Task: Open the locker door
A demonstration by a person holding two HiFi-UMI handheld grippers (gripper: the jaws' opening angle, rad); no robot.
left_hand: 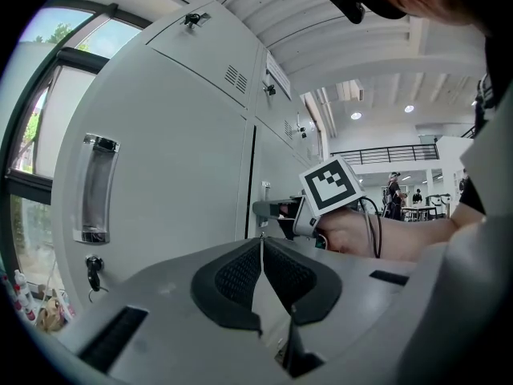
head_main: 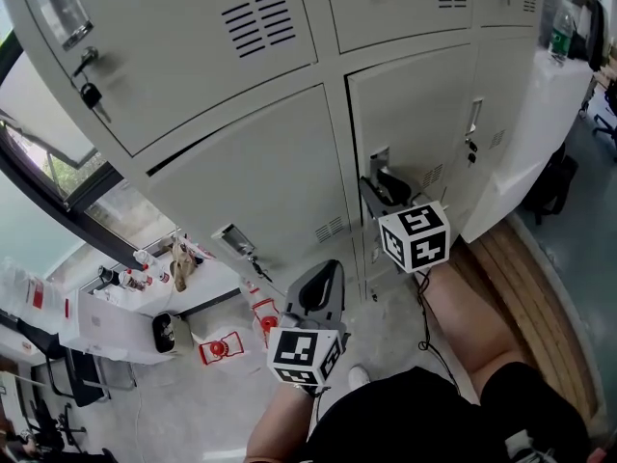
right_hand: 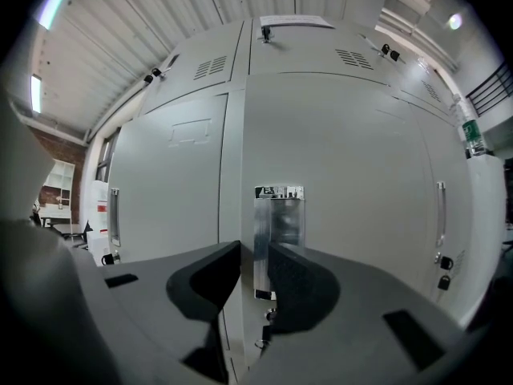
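Observation:
The grey locker door fills the right gripper view, with a bright metal recessed handle at its left edge and a key lock just below it. My right gripper is up against that handle. Its jaws stand apart with the handle's left edge between them, and a narrow gap shows beside the left pad. In the head view the right gripper reaches the handle of the lower middle door. My left gripper hangs lower and further back, shut and empty.
Neighbouring locker doors carry handles and keys, and one handle shows beside the left gripper. A green bottle stands on a white surface at the far right. Red and white small items lie on the floor by the window, and wooden boards lie at the right.

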